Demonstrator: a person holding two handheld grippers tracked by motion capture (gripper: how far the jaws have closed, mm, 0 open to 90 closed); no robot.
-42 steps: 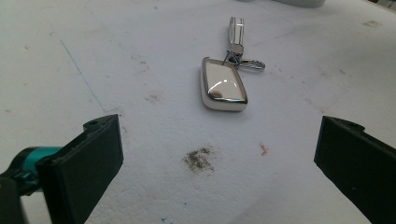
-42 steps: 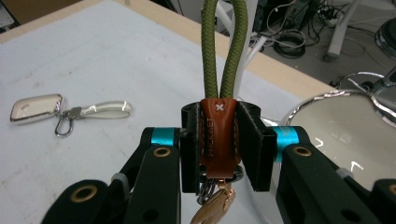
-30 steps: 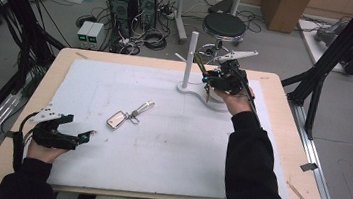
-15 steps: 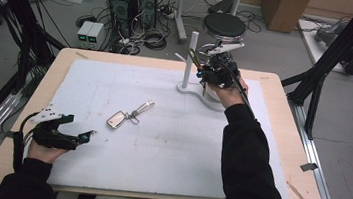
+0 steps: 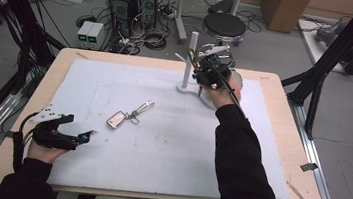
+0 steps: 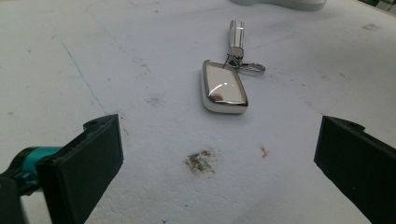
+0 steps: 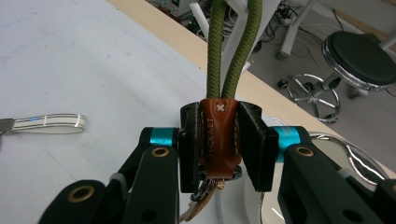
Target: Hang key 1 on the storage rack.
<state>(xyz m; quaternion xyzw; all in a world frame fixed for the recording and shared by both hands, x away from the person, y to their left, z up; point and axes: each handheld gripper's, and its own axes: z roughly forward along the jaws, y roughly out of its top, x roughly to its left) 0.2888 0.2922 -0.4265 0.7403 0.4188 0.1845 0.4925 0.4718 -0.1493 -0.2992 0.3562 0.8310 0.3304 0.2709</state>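
The green cord keychain [image 7: 232,51] with its brown leather tab [image 7: 218,140] sits clamped in the right gripper [image 7: 219,144], up by the white peg stand [image 5: 189,60] near the table's [image 5: 271,90] far edge, cord running straight up from the jaws. The high view can't resolve that pinch. The left gripper [image 5: 62,137] rests wide open at the near left corner, car key fob [image 6: 223,86] ahead.

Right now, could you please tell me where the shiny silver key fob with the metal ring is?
The shiny silver key fob lies flat on the white mat, left of centre in the high view, ahead of the open left gripper and untouched.
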